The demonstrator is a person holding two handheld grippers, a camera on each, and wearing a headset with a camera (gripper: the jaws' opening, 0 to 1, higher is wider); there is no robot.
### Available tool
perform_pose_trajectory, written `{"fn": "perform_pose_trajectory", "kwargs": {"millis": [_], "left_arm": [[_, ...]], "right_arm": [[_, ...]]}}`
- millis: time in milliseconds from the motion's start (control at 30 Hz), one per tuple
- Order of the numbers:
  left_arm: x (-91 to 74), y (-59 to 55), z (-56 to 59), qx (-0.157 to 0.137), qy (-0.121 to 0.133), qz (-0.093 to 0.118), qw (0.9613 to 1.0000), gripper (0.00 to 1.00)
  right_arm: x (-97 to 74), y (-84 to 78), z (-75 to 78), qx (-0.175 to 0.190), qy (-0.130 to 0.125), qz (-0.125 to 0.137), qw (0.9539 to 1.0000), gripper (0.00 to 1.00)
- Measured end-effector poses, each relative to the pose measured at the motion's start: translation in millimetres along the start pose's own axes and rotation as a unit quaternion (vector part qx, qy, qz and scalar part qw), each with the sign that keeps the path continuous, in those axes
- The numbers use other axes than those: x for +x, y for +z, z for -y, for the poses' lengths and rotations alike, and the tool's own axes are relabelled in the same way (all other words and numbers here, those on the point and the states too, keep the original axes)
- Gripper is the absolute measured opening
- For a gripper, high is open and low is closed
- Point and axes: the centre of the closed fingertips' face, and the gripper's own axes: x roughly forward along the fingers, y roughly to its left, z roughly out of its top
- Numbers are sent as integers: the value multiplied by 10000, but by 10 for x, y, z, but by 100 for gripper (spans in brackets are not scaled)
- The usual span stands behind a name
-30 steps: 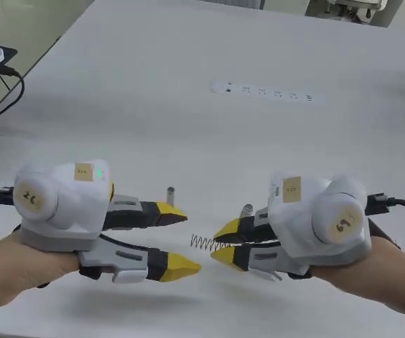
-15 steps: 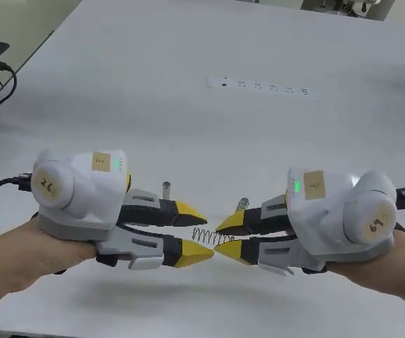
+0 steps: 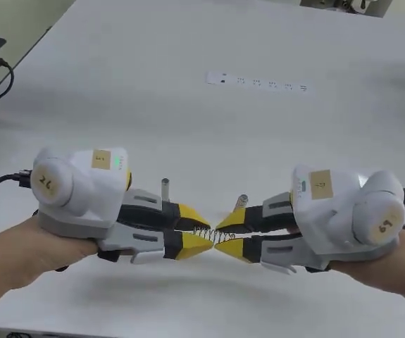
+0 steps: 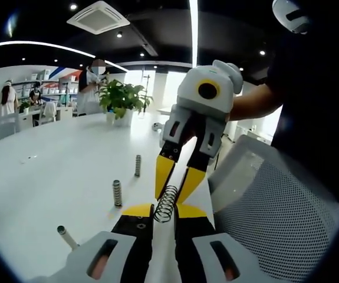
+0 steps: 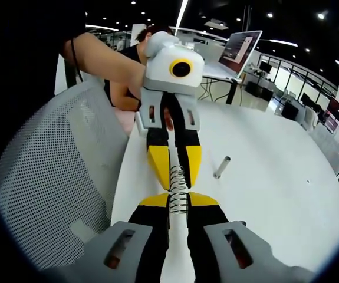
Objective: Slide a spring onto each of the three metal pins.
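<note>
Right tool [image 3: 220, 236] over white office table [image 3: 188, 127]

The head view is bright and even. The white table [image 3: 188, 120] is nearly washed out toward the top, and soft, pale shadows lie on it under the left gripper [image 3: 210, 233] and the right gripper [image 3: 217, 237]. Both gripper views bend hard toward their edges, so the chair [image 4: 275, 200] mesh curves. In the left gripper view a strip light [image 4: 193, 23] and small downlights [image 4: 72, 7] glare against a dark ceiling [image 4: 151, 29], and the far windows [image 4: 157, 79] are blown out. The spring [image 4: 165, 204] is sharp, while the far room is soft. The person's dark clothes [image 4: 310, 88] are underexposed.
</note>
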Motion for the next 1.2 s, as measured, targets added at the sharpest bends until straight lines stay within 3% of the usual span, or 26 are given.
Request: {"fn": "perform_pose_trajectory", "kwargs": {"millis": [433,467,533,1200], "left_arm": [[-8,11,70,103,-126,4,9999,2],[-2,18,132,56,-289,18,9996,2],[-10,22,85,110,-161,10,9998,2],[-47,41,122,77,-180,9,9998,2]], "right_arm": [[-19,12,-46,96,24,68,9999,8],[-37,-33,11,131,-158,-39,9998,9],[-37,-14,-27,153,-14,52,9999,9],[-71,-16,-43,105,24,-2,9999,12]]}}
